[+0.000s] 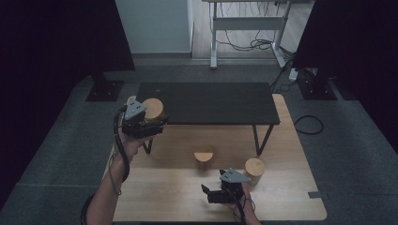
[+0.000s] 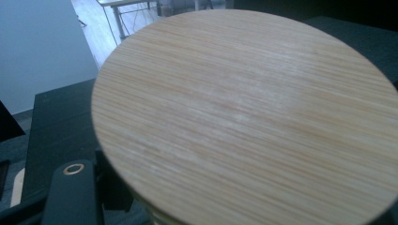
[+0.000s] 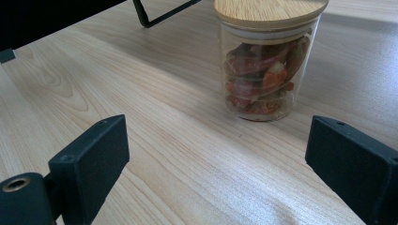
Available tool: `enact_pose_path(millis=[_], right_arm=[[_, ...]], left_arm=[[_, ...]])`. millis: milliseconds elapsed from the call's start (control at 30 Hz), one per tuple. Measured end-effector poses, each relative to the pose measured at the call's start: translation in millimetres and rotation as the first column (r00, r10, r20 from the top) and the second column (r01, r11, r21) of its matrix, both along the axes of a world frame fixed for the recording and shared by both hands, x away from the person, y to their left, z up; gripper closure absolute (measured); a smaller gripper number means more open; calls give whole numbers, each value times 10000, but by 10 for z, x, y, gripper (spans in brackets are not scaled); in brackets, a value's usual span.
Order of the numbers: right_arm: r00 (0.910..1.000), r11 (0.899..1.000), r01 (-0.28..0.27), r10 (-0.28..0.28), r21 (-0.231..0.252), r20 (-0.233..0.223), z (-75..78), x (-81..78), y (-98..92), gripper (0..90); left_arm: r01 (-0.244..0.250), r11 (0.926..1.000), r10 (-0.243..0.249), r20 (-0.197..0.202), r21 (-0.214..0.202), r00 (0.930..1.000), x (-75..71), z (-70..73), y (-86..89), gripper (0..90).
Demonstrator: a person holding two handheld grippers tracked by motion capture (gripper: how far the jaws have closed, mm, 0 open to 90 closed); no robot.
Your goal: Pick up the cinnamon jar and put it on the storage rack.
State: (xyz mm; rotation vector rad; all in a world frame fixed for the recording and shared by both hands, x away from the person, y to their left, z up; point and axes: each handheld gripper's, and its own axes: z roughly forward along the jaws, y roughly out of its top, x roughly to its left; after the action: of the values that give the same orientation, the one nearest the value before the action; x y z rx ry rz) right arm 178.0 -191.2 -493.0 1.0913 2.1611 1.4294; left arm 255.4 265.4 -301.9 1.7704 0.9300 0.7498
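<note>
My left gripper (image 1: 157, 121) is shut on a glass jar with a round bamboo lid (image 1: 152, 108), held at the left end of the black shelf (image 1: 211, 101). In the left gripper view the lid (image 2: 244, 117) is very close and one black finger (image 2: 72, 197) shows below its left edge. My right gripper (image 1: 210, 193) is open low over the wooden table (image 1: 281, 197). Its two fingers (image 3: 94, 159) stand wide apart with nothing between them. A jar of reddish dried pieces with a bamboo lid (image 3: 265, 65) stands on the table just ahead of them. That jar (image 1: 204, 157) is near the table's middle.
Another lidded jar (image 1: 254, 168) stands on the table to the right of my right hand. The black shelf rests on thin metal legs (image 1: 263, 138) across the back of the table. Dark stands and cables lie on the floor beyond.
</note>
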Motion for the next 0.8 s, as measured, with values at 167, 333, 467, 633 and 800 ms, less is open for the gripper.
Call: enact_pose_path(millis=[167, 333, 467, 633, 800], right_arm=[[10000, 10000, -10, 10, 73, -22, 1, 6, -3, 60], [10000, 9999, -36, 36, 100, -5, 3, 5, -7, 60], [10000, 9999, -13, 13, 102, -3, 5, 6, -11, 60], [10000, 9999, 3, -3, 135, -11, 6, 6, -18, 60], [10000, 9999, -8, 8, 101, -50, 2, 10, -10, 60]], left_arm=[[34, 10000, -33, 176, -69, 9998, 49, -14, -16, 254], [4, 10000, -3, 315, -40, 9995, 103, -16, -52, 254], [23, 9999, -17, 468, -127, 9989, 129, -29, -57, 254], [-93, 9999, 96, 389, -66, 9992, 199, -8, -60, 254], [-220, 9996, 224, 200, -195, 9995, 274, -2, -45, 254]])
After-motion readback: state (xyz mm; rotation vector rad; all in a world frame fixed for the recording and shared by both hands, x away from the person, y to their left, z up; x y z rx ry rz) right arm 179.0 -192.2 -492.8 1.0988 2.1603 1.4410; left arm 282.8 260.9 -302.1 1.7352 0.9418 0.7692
